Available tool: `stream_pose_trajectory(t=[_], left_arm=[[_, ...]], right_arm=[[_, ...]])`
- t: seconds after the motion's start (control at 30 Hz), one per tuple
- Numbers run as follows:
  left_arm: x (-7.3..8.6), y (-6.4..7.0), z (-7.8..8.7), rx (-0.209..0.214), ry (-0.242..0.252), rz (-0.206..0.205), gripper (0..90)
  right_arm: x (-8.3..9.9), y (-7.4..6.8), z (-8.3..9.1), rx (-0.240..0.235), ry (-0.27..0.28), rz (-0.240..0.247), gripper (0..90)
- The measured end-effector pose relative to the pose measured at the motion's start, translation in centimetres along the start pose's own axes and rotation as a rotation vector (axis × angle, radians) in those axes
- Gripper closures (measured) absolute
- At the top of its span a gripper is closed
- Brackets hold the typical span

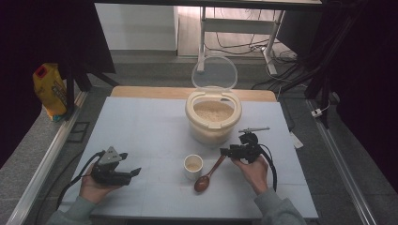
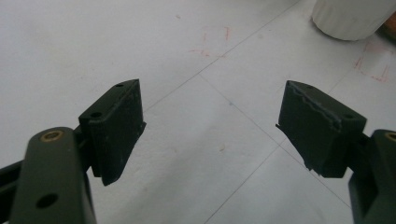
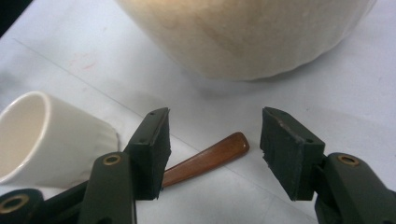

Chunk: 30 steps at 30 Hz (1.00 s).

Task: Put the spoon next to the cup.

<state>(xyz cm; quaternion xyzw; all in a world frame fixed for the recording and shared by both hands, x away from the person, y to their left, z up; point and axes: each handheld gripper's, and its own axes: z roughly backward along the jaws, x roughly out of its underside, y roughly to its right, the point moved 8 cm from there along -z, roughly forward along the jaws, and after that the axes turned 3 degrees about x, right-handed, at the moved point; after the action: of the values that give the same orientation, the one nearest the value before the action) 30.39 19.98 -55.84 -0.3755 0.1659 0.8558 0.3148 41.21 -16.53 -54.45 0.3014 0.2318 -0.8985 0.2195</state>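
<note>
A brown wooden spoon (image 1: 210, 174) lies flat on the table, bowl toward 7 o'clock and handle toward 1 o'clock, just beside the small white cup (image 1: 193, 167).

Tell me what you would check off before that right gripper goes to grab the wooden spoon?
1. Right gripper open: ok, its jaws stand apart.
2. Wooden spoon free to lift: ok, it lies flat on the table, with its bowl toward the person.
3. Handle lined up: ok, the handle tip lies between the jaws in the right gripper view, not yet clamped.
4. Cup clear of the gripper: cannot tell, it stands close beside the spoon.
5. Rice container open: ok, its lid is tipped up.
6. Left gripper out of the way: ok, open and off to the left, holding nothing.
</note>
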Motion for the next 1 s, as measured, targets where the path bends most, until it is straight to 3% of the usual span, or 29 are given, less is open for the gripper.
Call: stream_pose_trajectory(t=[0.2, 0.47, 0.77, 1.0], left_arm=[[0.0, 0.0, 0.0, 0.000, 0.005, 0.004, 21.6], [0.0, 0.1, 0.2, 0.001, 0.011, 0.008, 21.5], [-0.1, 0.2, 0.2, 0.005, 0.019, 0.011, 21.5], [-0.1, 0.3, 0.2, 0.004, 0.024, 0.008, 21.5]], right_arm=[[0.3, -0.1, 1.6, -0.024, 0.079, 0.078, 39.7], [2.1, 1.1, 4.5, 0.015, 0.188, 0.200, 38.0], [4.4, 3.2, 7.7, 0.082, 0.256, 0.265, 37.6], [5.2, 3.8, 8.4, 0.099, 0.272, 0.302, 37.2]])
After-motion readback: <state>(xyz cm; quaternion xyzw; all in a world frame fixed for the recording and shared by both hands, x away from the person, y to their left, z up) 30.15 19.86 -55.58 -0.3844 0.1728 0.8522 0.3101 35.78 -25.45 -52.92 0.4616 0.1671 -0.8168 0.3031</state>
